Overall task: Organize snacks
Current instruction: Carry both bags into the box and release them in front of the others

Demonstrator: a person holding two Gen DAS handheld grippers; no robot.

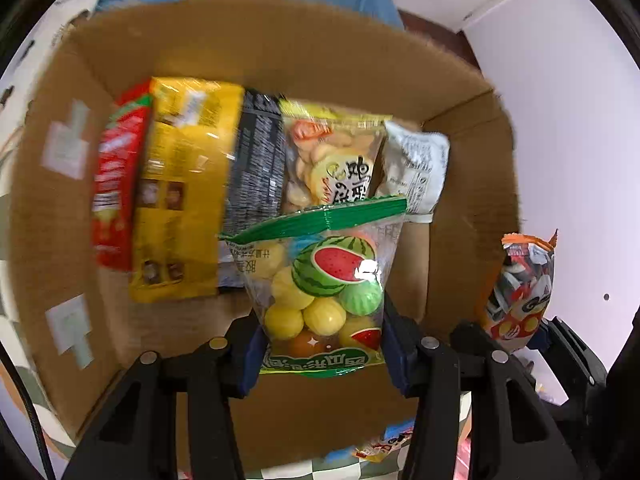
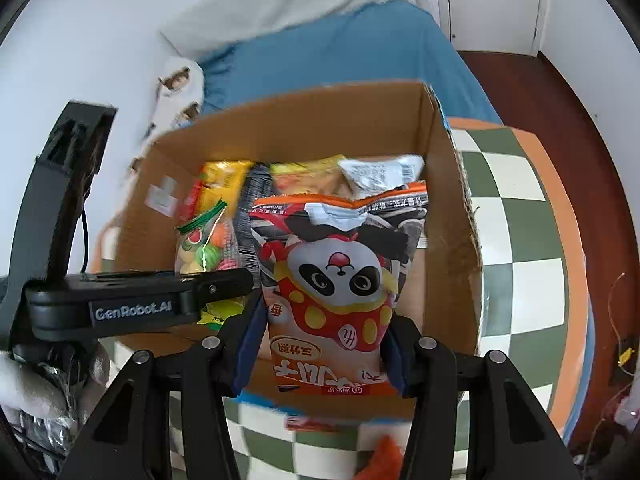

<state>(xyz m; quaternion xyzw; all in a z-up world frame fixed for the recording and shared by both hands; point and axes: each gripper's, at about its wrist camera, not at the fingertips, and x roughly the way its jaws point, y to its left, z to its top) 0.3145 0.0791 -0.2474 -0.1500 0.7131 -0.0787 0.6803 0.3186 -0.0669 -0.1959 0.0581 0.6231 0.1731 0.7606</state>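
Over the box (image 1: 472, 168), both grippers carry snacks in. The left gripper (image 1: 320, 344) is clamped on the candy bag (image 1: 324, 288); the right gripper (image 2: 324, 356) is clamped on the panda bag (image 2: 336, 280), just beside it. Placing seems the step in hand. Next, each bag needs lowering into bare floor near the front wall, then releasing. Standing packets (image 1: 180, 184) crowd the back row, blurred, so labels are unclear. More snacks (image 2: 384, 456) wait on the checked table (image 2: 516, 216).
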